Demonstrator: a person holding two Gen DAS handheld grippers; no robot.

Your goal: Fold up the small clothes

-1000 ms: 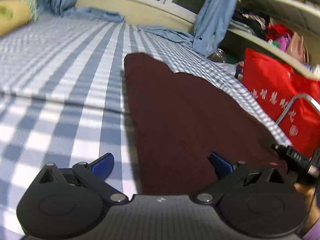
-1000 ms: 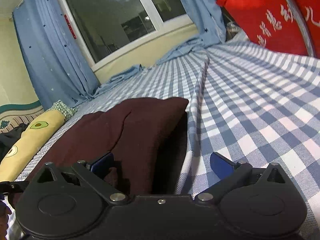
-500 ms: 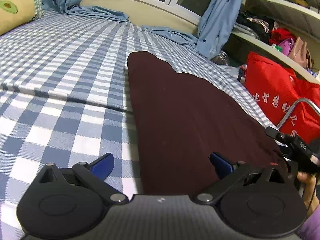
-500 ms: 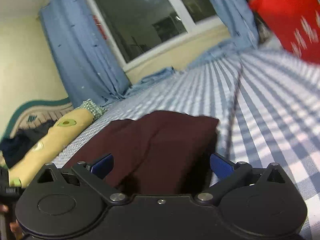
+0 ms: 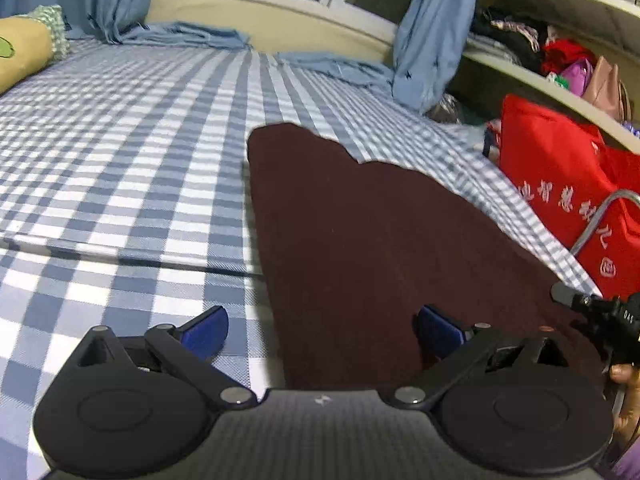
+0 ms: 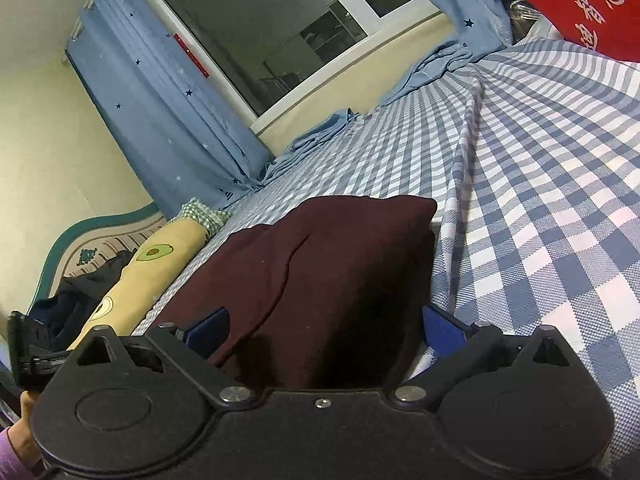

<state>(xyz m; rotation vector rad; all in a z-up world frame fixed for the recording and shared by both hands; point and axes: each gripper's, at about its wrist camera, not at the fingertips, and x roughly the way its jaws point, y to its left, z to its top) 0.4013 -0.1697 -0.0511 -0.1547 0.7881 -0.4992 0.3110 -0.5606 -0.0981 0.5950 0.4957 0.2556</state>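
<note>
A dark maroon garment (image 5: 372, 240) lies flat on the blue-and-white checked bed sheet (image 5: 120, 168). My left gripper (image 5: 322, 330) is open above the garment's near left edge, its left finger over the sheet and its right finger over the cloth. In the right wrist view the same garment (image 6: 320, 272) lies folded, with a crease down its middle. My right gripper (image 6: 324, 330) is open and straddles the garment's near end. The right gripper's body (image 5: 600, 316) shows at the right edge of the left wrist view.
A red bag (image 5: 568, 192) with white characters stands beside the bed on the right. A yellow avocado-print bolster (image 6: 140, 272) lies along the headboard side. Blue curtains (image 6: 160, 120) and a window are at the far end. Shelves with clothes (image 5: 560, 52) are behind the bag.
The left gripper's view has risen and tilted a little, showing more of the far bed. The right gripper has rolled and moved closer over the garment's near end. Both stay open.
</note>
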